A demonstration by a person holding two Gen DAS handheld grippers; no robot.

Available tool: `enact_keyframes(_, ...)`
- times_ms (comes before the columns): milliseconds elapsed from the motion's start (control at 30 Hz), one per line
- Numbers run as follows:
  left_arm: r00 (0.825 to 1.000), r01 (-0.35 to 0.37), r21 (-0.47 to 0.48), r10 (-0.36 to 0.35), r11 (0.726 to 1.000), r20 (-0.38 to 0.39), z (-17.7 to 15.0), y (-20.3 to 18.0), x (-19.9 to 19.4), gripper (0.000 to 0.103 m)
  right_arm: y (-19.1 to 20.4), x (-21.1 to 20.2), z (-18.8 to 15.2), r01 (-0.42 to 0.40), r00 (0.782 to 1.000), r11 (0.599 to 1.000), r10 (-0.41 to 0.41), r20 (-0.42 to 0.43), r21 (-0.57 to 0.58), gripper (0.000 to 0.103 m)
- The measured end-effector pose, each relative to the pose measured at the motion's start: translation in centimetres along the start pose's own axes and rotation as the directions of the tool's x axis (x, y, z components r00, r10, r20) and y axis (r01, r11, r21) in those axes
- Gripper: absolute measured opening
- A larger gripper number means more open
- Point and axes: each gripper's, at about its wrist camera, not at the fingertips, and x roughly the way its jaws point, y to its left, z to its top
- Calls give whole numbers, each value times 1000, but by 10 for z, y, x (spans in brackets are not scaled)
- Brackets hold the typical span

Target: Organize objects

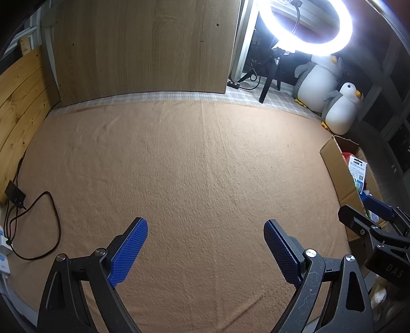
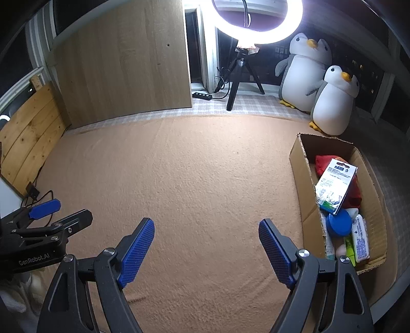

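Observation:
A cardboard box (image 2: 298,164) stands at the right on the tan blanket (image 2: 192,166). It holds several items: a red pouch (image 2: 324,164), a carded package (image 2: 335,183), a blue round lid (image 2: 339,222) and a white wipes pack (image 2: 360,238). My right gripper (image 2: 206,225) hangs open over bare blanket, left of the box, with nothing between its blue pads. My left gripper (image 1: 205,225) is open too, over bare blanket, empty. The box (image 1: 333,164) shows at the right edge of the left wrist view, with the right gripper (image 1: 364,212) in front of it.
A ring light (image 2: 256,23) on a tripod (image 2: 237,76) and two plush penguins (image 2: 330,102) stand at the back right. A wooden panel (image 2: 123,64) rises at the back, pine boards (image 1: 20,102) on the left. A black cable (image 1: 51,230) and adapter (image 1: 14,192) lie at the left.

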Motion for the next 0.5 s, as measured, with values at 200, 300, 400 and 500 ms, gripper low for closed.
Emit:
enact_keyframes(200, 1000, 3, -2, -3, 1000, -2, -1, 1, 0, 94, -2, 1, 0, 1, 1000, 1000, -1, -7, 3, 81)
enact_keyframes(300, 1000, 2, -1, -2, 1000, -5, -1, 0, 1, 94, -2, 1, 0, 2, 1000, 1000, -2, -8, 3, 81)
enact_keyframes(400, 1000, 3, -2, -3, 1000, -6, -2, 0, 1, 94, -2, 1, 0, 2, 1000, 1000, -2, -8, 3, 81)
enact_keyframes(500, 1000, 3, -2, -3, 1000, -6, -2, 0, 1, 94, -3, 1, 0, 3, 1000, 1000, -3, -9, 2, 81)
